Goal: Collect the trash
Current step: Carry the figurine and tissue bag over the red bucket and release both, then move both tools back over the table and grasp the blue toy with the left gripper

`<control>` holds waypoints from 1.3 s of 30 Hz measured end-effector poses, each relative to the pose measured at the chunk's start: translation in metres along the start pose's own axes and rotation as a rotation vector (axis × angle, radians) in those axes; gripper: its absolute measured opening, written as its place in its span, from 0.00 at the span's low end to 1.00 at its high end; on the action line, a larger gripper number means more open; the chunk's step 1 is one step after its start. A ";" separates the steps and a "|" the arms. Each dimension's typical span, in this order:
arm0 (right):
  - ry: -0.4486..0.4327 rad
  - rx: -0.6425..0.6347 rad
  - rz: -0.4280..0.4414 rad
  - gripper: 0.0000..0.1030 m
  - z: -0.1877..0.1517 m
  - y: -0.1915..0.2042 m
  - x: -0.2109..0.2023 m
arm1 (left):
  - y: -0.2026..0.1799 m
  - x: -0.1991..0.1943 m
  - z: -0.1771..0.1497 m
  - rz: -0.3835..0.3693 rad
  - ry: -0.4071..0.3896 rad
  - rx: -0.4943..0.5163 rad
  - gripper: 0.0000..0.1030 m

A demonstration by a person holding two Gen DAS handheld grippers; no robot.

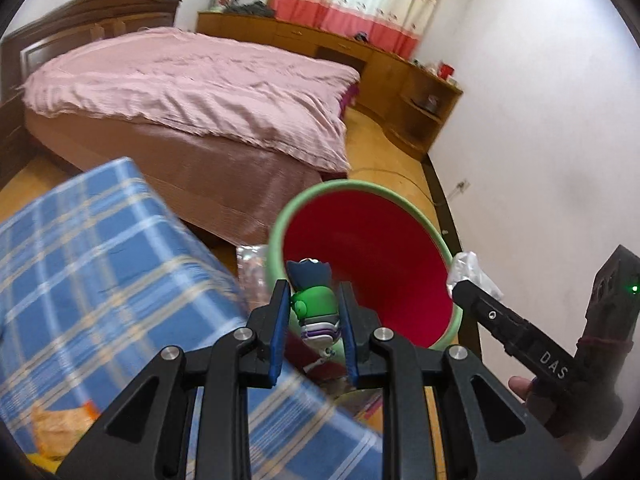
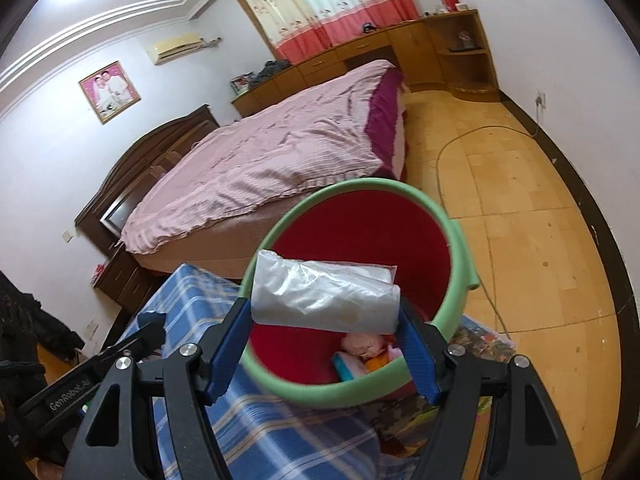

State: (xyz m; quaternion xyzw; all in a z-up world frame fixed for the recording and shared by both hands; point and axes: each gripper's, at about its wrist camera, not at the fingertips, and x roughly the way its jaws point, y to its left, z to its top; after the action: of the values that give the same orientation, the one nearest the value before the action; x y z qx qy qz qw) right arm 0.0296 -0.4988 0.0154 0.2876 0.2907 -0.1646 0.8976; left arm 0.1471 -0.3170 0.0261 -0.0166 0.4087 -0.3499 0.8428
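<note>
Trouble brews at the round red bin with the green rim (image 2: 460, 240): the right gripper (image 2: 324, 340), spread wide around a crinkly clear plastic packet (image 2: 326, 296), and the left gripper (image 1: 314, 320), pinched narrow on a small green-and-purple wrapper (image 1: 314, 304), hover at the lip, so an early release spills onto the blue plaid cloth (image 1: 100, 260).

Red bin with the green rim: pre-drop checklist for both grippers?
1. Left gripper shut on the green toy figure: ok.
2. Right gripper shut on the clear plastic bag: ok.
3. Red bin mouth open and facing the grippers: ok.
4. Plastic bag over the bin mouth: ok in the right wrist view.
5. Toy figure past the green rim: cannot tell; it appears near the rim's edge.
6. Room left in the bin: ok; some items lie at the bottom.
</note>
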 end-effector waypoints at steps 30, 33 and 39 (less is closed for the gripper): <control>0.014 0.010 0.031 0.82 -0.003 -0.009 0.017 | 0.009 0.015 -0.007 0.094 0.048 -0.012 0.39; 0.005 -0.002 0.046 0.84 -0.006 0.000 0.006 | 0.020 -0.005 -0.011 0.107 0.030 -0.043 0.39; 0.000 -0.034 0.073 0.85 -0.014 0.022 -0.008 | 0.046 -0.039 -0.018 0.162 -0.003 -0.089 0.40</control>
State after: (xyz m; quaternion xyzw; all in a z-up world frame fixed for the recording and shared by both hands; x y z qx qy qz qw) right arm 0.0276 -0.4718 0.0203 0.2826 0.2827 -0.1266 0.9078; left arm 0.1448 -0.2538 0.0261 -0.0215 0.4227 -0.2621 0.8673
